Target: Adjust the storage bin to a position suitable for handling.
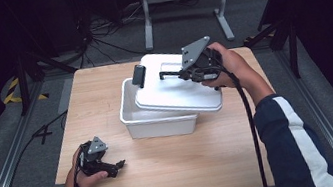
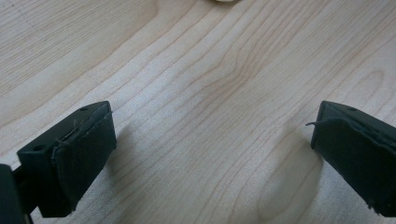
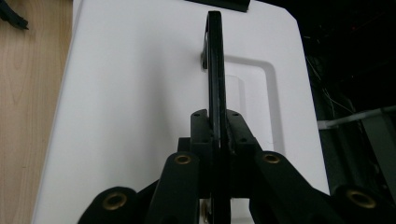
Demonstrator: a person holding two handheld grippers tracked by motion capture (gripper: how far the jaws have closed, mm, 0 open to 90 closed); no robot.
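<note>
Overhead, we are seeing no readable writing on the white lid (image 1: 177, 92) or the white box (image 1: 153, 118). Our right tongs (image 1: 167, 75) are clamping the lid's black handle (image 3: 215, 70), tilting it over the box. Our left tongs (image 1: 118, 166) are resting wide apart on the bench (image 1: 103, 93), with bare wood around them.

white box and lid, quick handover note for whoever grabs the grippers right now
Right gripper: shut on the black handle of the white lid, holding it tilted and skewed over the box.
Left gripper: open, low over the table near its front left corner, holding nothing.
White box: mid-table, partly uncovered at its left end.
Done: lid gripped.
Left: whether the lid goes on or off cannot be told.
</note>
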